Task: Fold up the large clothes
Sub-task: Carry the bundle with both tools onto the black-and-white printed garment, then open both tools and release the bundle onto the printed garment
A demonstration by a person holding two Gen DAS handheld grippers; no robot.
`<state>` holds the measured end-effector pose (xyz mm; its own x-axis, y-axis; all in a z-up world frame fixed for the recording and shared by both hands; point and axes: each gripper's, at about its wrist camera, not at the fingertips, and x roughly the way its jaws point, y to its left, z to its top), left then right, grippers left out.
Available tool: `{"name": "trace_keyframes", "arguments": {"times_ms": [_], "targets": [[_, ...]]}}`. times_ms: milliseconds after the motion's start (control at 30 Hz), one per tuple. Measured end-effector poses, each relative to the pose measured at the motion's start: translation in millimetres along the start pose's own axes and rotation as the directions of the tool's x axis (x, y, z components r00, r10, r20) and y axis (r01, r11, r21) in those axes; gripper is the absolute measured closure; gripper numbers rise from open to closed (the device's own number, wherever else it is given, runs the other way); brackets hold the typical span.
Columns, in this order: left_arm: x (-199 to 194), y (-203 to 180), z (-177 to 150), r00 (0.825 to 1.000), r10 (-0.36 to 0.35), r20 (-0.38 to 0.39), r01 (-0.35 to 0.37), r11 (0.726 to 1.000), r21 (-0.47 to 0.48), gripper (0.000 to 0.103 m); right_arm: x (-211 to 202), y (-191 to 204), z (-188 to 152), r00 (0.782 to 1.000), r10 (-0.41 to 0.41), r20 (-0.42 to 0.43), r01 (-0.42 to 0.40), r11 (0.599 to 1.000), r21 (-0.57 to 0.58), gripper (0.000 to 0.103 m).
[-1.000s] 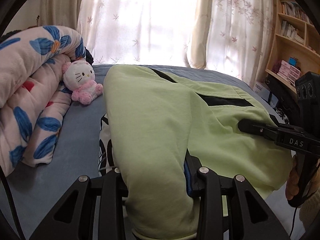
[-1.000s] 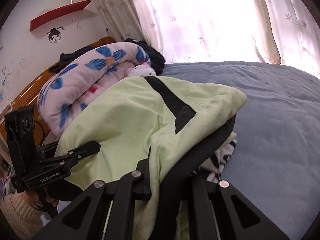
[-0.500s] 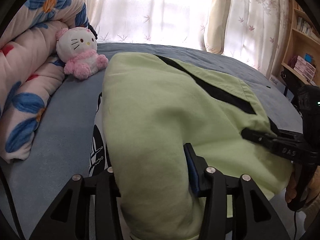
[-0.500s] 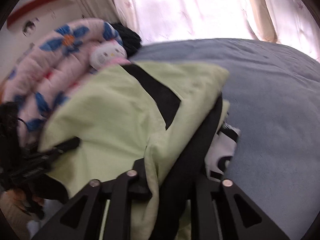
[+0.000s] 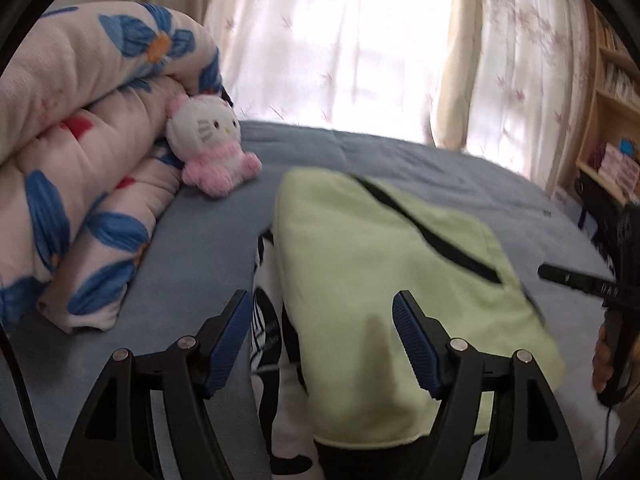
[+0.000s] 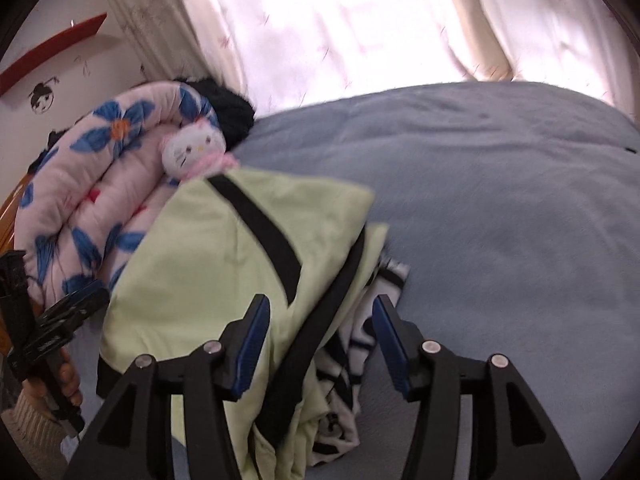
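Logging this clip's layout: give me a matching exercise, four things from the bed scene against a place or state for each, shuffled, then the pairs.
Things:
1. green garment
2. plush toy
3. floral quilt
4. left claw

Places or states:
A. rolled up along the bed's side
B. jaws apart, pads off the cloth
C. folded on the blue bedcover
D. sitting against the quilt

Pairs: 1-C, 2-D, 3-A, 4-B

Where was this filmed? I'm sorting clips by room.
Most likely a bedroom: a wide bed under a blue-grey cover, a rolled pink quilt with blue flowers with a white-and-pink plush cat beside it, and sheer floral curtains over a bright window.
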<state>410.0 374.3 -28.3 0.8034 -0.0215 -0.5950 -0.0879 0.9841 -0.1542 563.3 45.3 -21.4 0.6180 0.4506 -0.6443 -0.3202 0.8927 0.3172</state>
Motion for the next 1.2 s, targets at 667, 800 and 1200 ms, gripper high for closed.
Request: {"name": "trace_keyframes", "arguments": {"times_ms": [667, 800, 1200], "targets": [[85.4, -20.7, -7.7, 0.986, 0.122, -0.111, -0.122, 0.993, 0.007, 0.092, 68.4, 14.3, 2.3, 0.990, -0.118, -0.081, 0.115, 0.992, -0.046, 0.076], [67.0, -28.0, -10.2, 0.985, 0.133, -0.109, -0.131, 0.991, 0.025, 0.090, 36.5, 24.7, -7.2, 0.994, -0.097, -0.044, 0.093, 0.992, -0.089, 0.076], [-3.2, -62.9, -73.9, 0.976, 0.173, -0.131, -0.162, 0.983, 0.085, 0.090, -36.0, 63.4, -68.6, 0.997, 0.065, -0.051, -0.071, 0.988, -0.135, 0.073]]}}
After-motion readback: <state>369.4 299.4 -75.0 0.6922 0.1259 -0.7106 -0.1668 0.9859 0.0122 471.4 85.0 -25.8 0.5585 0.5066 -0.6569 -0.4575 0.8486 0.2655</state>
